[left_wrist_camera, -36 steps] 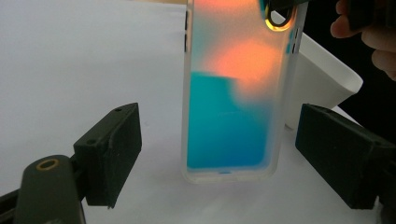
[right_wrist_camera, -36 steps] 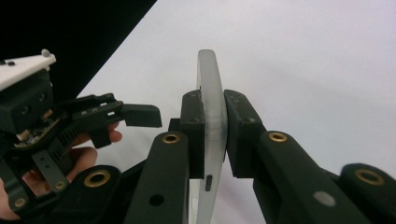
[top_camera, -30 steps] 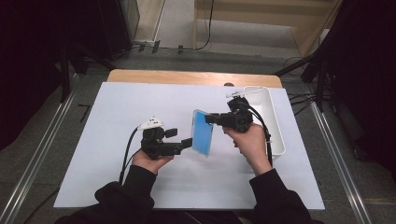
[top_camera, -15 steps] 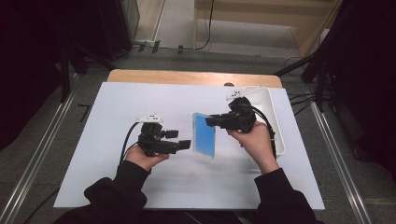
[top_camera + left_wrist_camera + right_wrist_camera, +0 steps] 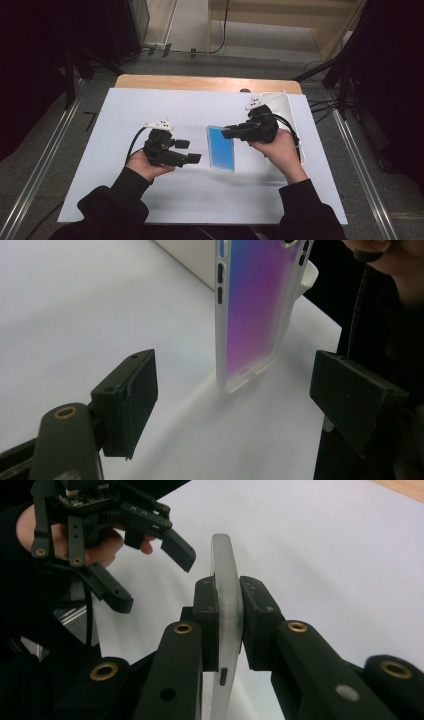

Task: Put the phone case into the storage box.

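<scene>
Right gripper point(image 5: 226, 133) is clamped on a phone case point(image 5: 221, 148), held upright w/ its lower end touching the white table sheet point(image 5: 125, 107). Left gripper point(image 5: 195, 151), jaws apart & empty, is pointed at the case's face from just beside it; case's long axis is seen vertical.

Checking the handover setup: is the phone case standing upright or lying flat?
Upright: the phone case stands on its bottom edge on the white table, clamped by the right gripper.

We read no text, label, brand, number or sign anywhere: the phone case point(image 5: 221, 148), the surface point(image 5: 150, 107) and both grippers' bodies carry nothing we can make out as writing.
</scene>
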The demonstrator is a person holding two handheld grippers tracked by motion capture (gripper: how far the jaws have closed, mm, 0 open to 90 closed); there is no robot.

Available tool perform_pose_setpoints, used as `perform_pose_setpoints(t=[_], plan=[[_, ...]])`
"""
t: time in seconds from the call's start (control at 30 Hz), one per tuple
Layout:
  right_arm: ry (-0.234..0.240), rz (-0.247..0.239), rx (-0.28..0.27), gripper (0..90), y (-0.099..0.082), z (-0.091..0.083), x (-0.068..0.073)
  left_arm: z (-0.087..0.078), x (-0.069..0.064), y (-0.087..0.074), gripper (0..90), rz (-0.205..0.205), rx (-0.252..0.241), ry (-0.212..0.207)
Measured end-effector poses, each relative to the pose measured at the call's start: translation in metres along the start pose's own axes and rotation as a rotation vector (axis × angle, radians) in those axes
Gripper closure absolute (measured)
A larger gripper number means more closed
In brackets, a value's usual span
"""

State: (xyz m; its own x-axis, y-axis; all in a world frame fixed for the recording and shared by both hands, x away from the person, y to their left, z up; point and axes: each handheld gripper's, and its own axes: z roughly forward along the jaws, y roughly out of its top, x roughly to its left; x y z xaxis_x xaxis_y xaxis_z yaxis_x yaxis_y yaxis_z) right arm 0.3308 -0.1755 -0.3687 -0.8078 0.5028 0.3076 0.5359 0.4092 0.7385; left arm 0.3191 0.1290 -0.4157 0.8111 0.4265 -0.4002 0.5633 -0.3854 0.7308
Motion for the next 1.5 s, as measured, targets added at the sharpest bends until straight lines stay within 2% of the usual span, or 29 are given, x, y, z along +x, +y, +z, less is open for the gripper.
perform_pose_setpoints(t=[0.2,0.37,0.47,0.57,0.9,1.03,1.13,1.33,1.5], plan=[[0.026,-0.039,0.026,77.2,-0.002,-0.003,-0.006,-0.003,0.000,0.003,18.8,0.025,0.025,-0.025],[0.071,-0.084,0.047,77.1,-0.003,-0.006,-0.007,-0.005,-0.001,0.006,18.8,0.052,0.051,-0.052],[0.077,-0.108,0.039,77.1,-0.003,-0.007,-0.007,-0.006,-0.002,0.008,18.8,0.064,0.050,-0.058],[0.115,-0.121,0.043,77.1,-0.003,-0.005,-0.008,-0.007,-0.002,0.009,18.8,0.076,0.059,-0.075],[0.200,-0.138,0.089,77.2,-0.004,0.001,-0.007,-0.008,-0.004,0.014,18.8,0.112,0.085,-0.124],[0.235,-0.112,0.118,77.1,-0.002,0.004,-0.005,-0.008,-0.004,0.015,18.8,0.121,0.086,-0.132],[0.262,-0.099,0.136,77.1,-0.001,0.008,-0.003,-0.008,-0.004,0.016,18.8,0.113,0.075,-0.146],[0.289,-0.113,0.158,77.1,0.001,0.014,0.001,-0.006,-0.007,0.017,18.8,0.125,0.088,-0.184],[0.308,-0.126,0.172,77.1,0.001,0.018,0.004,-0.003,-0.008,0.017,18.8,0.125,0.099,-0.191]])
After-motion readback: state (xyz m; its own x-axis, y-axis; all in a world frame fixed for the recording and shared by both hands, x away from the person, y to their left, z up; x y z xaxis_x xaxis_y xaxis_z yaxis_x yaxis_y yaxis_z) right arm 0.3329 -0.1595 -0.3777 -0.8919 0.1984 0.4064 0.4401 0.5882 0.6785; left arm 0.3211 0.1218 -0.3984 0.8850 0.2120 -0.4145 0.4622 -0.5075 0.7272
